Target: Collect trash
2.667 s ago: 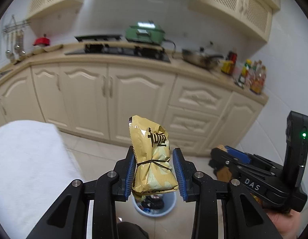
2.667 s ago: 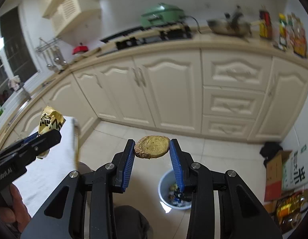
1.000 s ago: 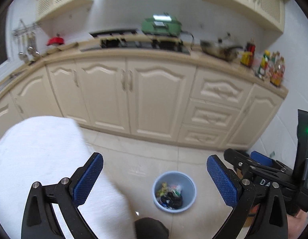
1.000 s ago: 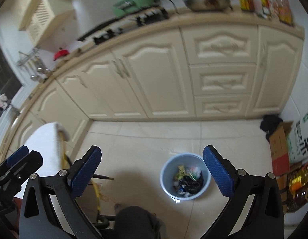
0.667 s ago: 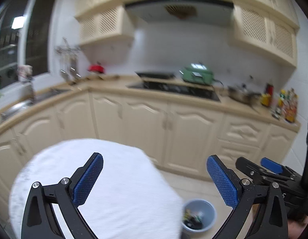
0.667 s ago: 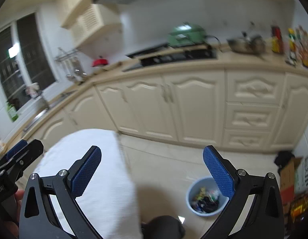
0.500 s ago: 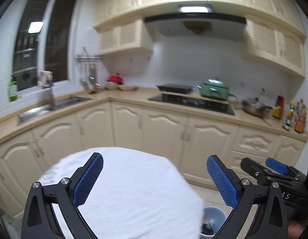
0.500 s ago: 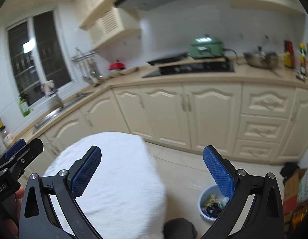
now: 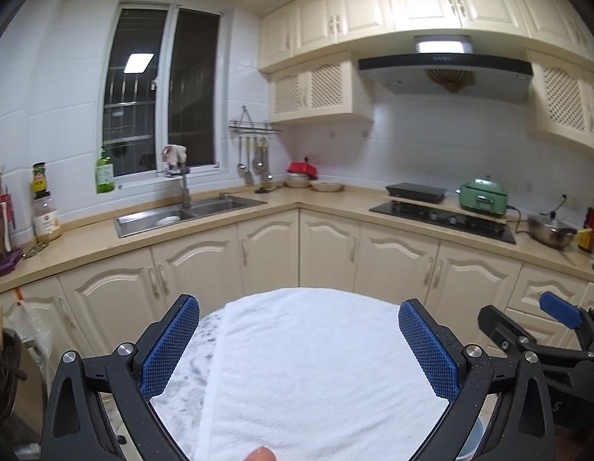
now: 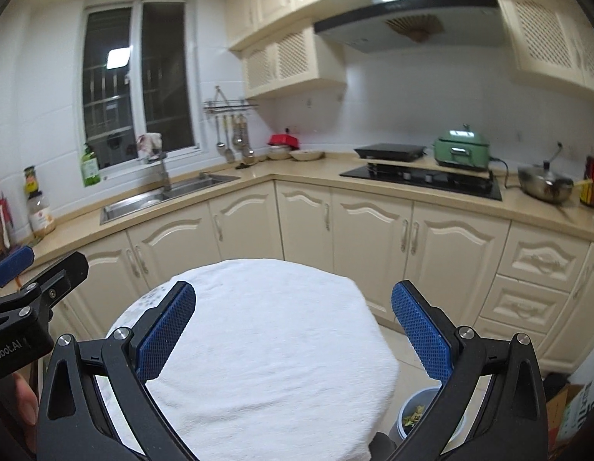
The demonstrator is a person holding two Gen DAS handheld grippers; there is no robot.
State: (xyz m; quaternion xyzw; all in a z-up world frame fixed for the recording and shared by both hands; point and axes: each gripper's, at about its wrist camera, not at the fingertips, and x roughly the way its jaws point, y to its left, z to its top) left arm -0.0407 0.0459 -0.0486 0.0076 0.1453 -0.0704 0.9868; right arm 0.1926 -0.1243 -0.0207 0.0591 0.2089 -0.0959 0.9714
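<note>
Trash bin (image 10: pixel 412 413), apparently holding scraps, beside the towel-covered table (image 10: pixel 266 330).

Each wrist camera looks forward between its own spread fingers, level and close above a round table under a white cloth (image 9: pixel 316 376), facing the kitchen's corner cabinets. Both views share the cloth, sink (image 10: pixel 158 198) and hob (image 9: pixel 443 217). The right wrist view sits further right, catching the bin (image 10: pixel 414 411).
</note>
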